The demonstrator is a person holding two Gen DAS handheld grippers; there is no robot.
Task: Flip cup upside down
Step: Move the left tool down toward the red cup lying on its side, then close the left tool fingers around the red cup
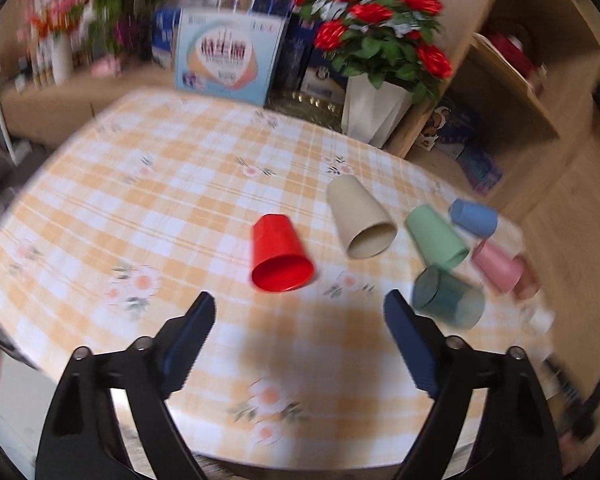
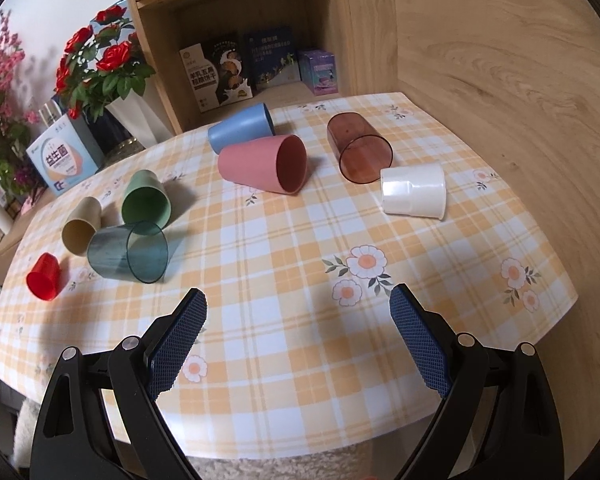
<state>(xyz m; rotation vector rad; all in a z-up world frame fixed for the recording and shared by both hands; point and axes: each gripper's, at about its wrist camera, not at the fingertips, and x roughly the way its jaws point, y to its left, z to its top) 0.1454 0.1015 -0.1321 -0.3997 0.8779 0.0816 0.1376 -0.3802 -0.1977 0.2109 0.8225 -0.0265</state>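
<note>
Several cups lie on their sides on the checked tablecloth (image 2: 284, 264). In the left wrist view a red cup (image 1: 280, 254) lies just ahead of my open, empty left gripper (image 1: 300, 304), mouth toward me. Beside it lie a beige cup (image 1: 360, 218), a green cup (image 1: 436, 236), a clear teal cup (image 1: 448, 296), a blue cup (image 1: 474, 217) and a pink cup (image 1: 498, 266). In the right wrist view my right gripper (image 2: 298, 300) is open and empty above bare cloth. Ahead lie the pink cup (image 2: 266, 164), a brown clear cup (image 2: 358, 152), a white cup (image 2: 414, 190) and the teal cup (image 2: 128, 252).
A white vase of red roses (image 1: 374, 116) and a blue-white box (image 1: 228, 60) stand at the table's far edge. A wooden shelf unit (image 2: 260, 20) with boxes stands behind the table, and a wooden panel (image 2: 500, 80) runs along its right side.
</note>
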